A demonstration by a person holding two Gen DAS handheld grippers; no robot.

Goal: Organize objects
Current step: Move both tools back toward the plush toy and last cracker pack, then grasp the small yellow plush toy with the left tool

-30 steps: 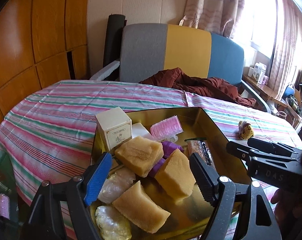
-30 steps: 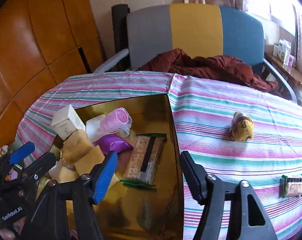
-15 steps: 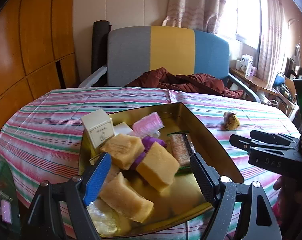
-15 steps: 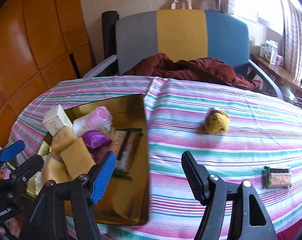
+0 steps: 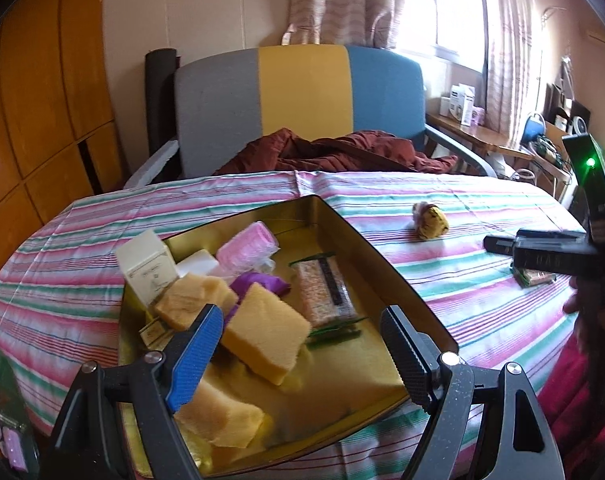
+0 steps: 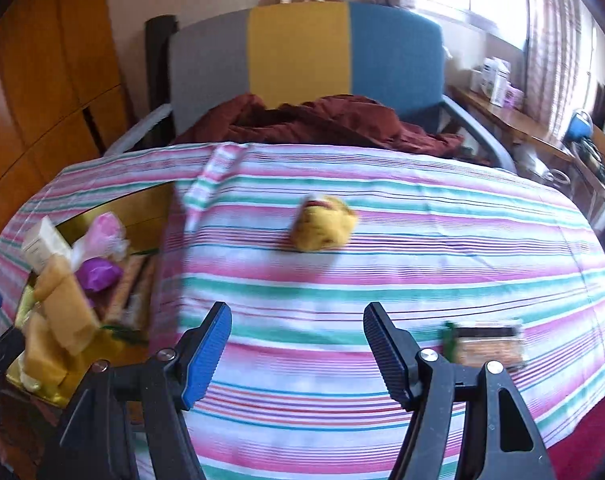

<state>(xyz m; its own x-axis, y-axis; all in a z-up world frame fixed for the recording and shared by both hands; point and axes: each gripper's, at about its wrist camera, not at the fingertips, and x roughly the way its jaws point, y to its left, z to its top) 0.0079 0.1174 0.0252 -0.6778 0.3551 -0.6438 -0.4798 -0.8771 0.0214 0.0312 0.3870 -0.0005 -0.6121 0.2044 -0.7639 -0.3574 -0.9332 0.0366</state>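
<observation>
A shallow gold metal tray (image 5: 402, 276) sits on the striped pink, green and white tabletop (image 6: 382, 272), holding yellow sponge blocks (image 5: 268, 338), a cream carton (image 5: 146, 270), a pink ridged brush (image 5: 246, 242), a purple wrapped piece (image 5: 262, 282) and a wrapped cereal bar (image 5: 322, 292). Outside it, well apart on the cloth, lie a small yellow plush toy (image 6: 322, 224) and a second wrapped snack bar (image 6: 488, 344). The left tongs (image 5: 298, 356) hang spread over the tray, pinching nothing. The right tongs (image 6: 296, 352) are spread over bare cloth, the snack bar just beside the right finger. A grey, yellow and blue chair (image 5: 302, 96) with a maroon garment (image 5: 334, 152) stands beyond.
</observation>
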